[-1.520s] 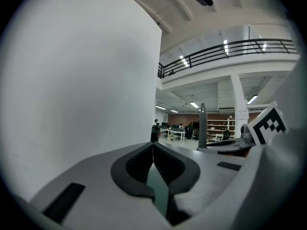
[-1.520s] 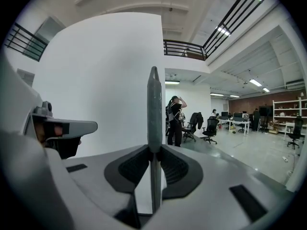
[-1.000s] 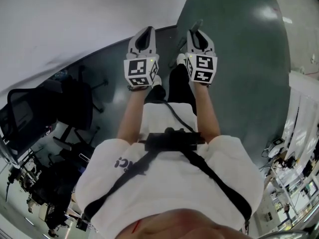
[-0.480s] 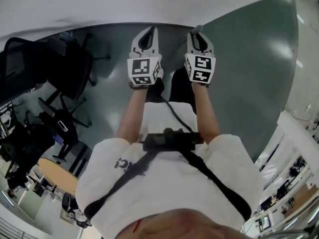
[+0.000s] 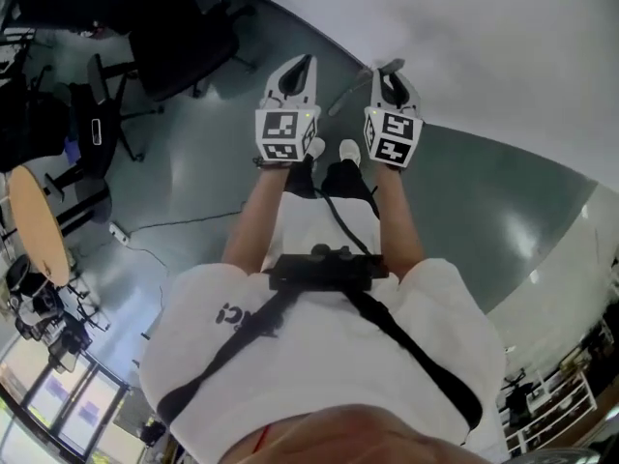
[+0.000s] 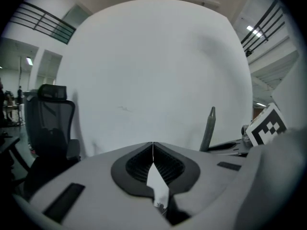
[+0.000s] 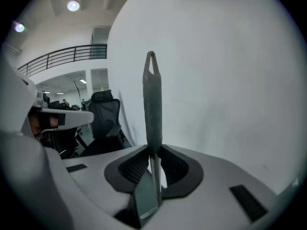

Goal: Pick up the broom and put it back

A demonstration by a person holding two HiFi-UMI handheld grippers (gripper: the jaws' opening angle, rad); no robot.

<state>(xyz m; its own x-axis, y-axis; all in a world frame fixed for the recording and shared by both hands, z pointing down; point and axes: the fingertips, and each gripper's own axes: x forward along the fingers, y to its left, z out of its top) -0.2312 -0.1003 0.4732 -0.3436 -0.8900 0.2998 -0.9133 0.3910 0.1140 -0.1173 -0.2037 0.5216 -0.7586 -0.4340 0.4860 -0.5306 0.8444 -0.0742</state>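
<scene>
The broom's grey-green handle (image 7: 152, 104), with a hang loop at its top, stands upright between the jaws of my right gripper (image 7: 154, 164), which is shut on it. In the head view the right gripper (image 5: 390, 73) is held out in front of the person, facing a white wall. Beside it, my left gripper (image 5: 295, 73) is shut with nothing in it; its pads meet along a thin line (image 6: 152, 150). From the left gripper view the handle (image 6: 208, 128) rises to the right. The broom's head is hidden.
A white wall (image 5: 503, 56) fills the space ahead. Black office chairs (image 5: 184, 37) (image 6: 48, 123) (image 7: 105, 114) stand to the left on the dark green floor. A round wooden table (image 5: 39, 225) and a floor cable (image 5: 184, 225) lie further left.
The whole view has swung round: the chairs have slid to the upper left and the white wall now lies ahead and to the right. Both grippers stay side by side, right still holding the handle.
</scene>
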